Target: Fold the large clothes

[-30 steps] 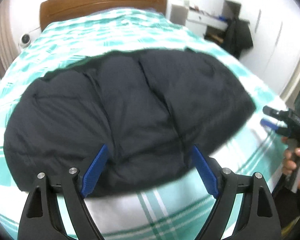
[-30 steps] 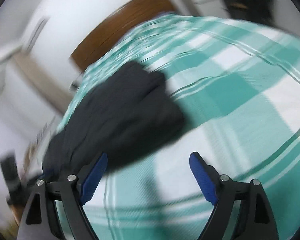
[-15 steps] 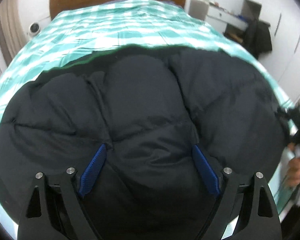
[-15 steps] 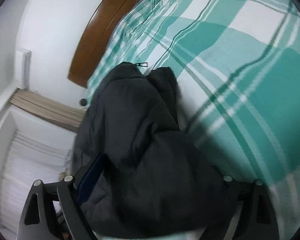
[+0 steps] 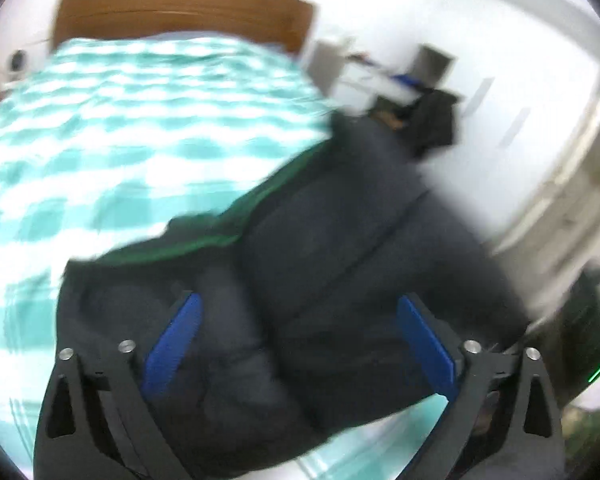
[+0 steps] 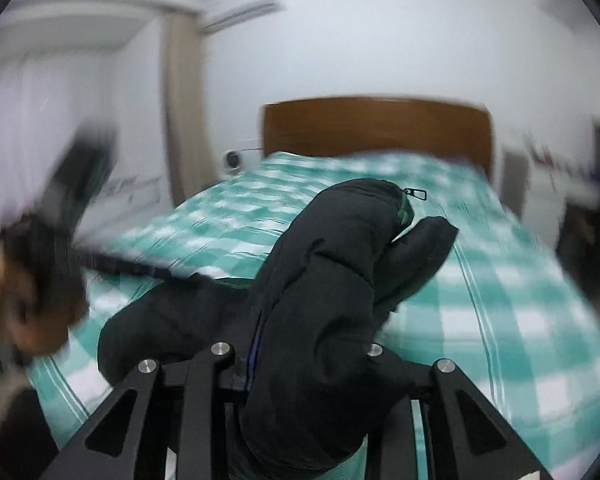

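A bedroom scene, blurred in both wrist views. At the far left of the right wrist view, a person's hand (image 6: 32, 316) grips the dark handle of the left gripper (image 6: 80, 184), smeared by blur beside a beige curtain (image 6: 180, 120) and a white wall. In the left wrist view the left gripper (image 5: 300, 344) has its two blue-padded fingers (image 5: 172, 344) spread wide, the jaws opening, with the puffy surface of a black padded jacket (image 5: 340, 280) showing between them; the pads do not press on it. The jacket lies across the near part of the bed, on a teal and white checked bedspread (image 5: 120, 120), and a strip of green lining (image 5: 228, 220) shows along its upper edge. A brown wooden headboard (image 5: 180, 4) stands at the far end of the bed. Further right, a white desk (image 5: 372, 80) and a dark garment (image 5: 436, 120) hanging near it stand against the wall. In the right wrist view the right gripper (image 6: 304, 356) is closing with a thick fold of the jacket (image 6: 332, 280) bunched between its jaws and rising in front of the camera, hiding the pads. A small zip pull (image 6: 416, 193) sticks out at the top of that fold.
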